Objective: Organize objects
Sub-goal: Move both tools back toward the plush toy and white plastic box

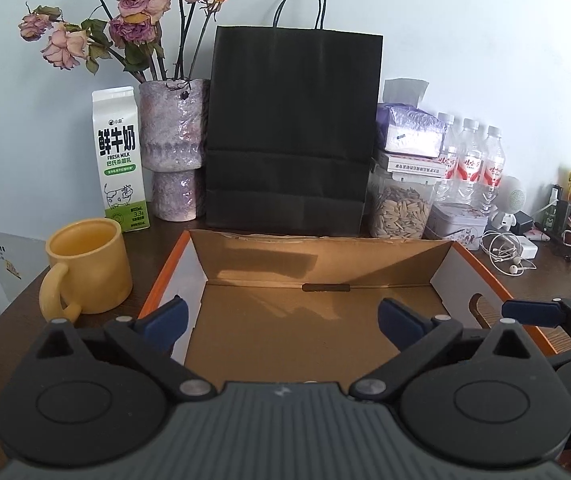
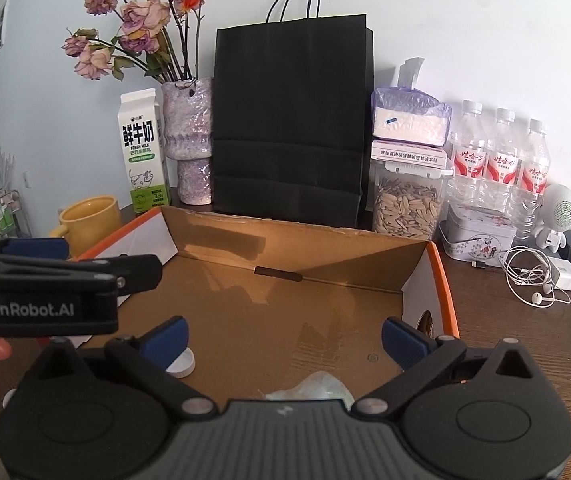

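Both grippers, left (image 1: 281,320) and right (image 2: 283,338), over an open cardboard box (image 1: 325,320) on the dark wooden table (image 2: 525,340), jaws spread wide and gripping nothing. White cap (image 2: 181,364) and crumpled wrapper (image 2: 317,386) inside the box. Behind: yellow mug (image 1: 89,264), milk carton (image 1: 119,160), black paper bag (image 1: 289,128), pale wall.

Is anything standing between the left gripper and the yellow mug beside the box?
Nothing visible blocks it. The left gripper hangs open over the cardboard box; the mug stands outside the box's left wall, so only that low wall lies between them.
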Demonstrator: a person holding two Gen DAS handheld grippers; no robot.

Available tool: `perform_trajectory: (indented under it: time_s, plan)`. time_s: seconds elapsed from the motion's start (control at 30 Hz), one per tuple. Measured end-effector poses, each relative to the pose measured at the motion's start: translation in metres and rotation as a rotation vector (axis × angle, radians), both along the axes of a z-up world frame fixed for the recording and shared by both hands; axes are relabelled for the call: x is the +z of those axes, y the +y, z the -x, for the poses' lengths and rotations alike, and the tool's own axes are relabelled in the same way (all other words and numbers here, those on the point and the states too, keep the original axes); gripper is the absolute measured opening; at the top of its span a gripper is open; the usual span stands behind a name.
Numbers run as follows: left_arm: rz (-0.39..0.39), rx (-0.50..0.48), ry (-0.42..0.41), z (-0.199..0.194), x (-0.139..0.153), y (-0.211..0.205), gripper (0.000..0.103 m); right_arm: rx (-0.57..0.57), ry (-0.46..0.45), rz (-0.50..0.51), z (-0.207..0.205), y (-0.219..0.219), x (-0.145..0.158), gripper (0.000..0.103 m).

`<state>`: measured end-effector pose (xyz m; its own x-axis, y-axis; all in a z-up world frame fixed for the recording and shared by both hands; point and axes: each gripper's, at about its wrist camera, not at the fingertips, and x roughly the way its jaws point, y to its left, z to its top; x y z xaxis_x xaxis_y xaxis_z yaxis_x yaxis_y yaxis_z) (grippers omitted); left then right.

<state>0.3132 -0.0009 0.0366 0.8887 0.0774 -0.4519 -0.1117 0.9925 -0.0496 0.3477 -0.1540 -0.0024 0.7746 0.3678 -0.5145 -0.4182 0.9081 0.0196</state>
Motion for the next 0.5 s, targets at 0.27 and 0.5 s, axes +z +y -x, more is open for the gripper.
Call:
perform_trajectory:
  time_s: [0.27,0.5]
  plan:
    - [-0.010,-0.006,-0.021,0.016,0.008,-0.003,0.103,-0.013,-0.032,-0.002,0.015,-0.006,0.009,0.103]
    - [-0.028,-0.004,-0.034,0.044,0.019,-0.004,0.103,-0.016,-0.053,-0.009,0.044,-0.013,0.019,0.103]
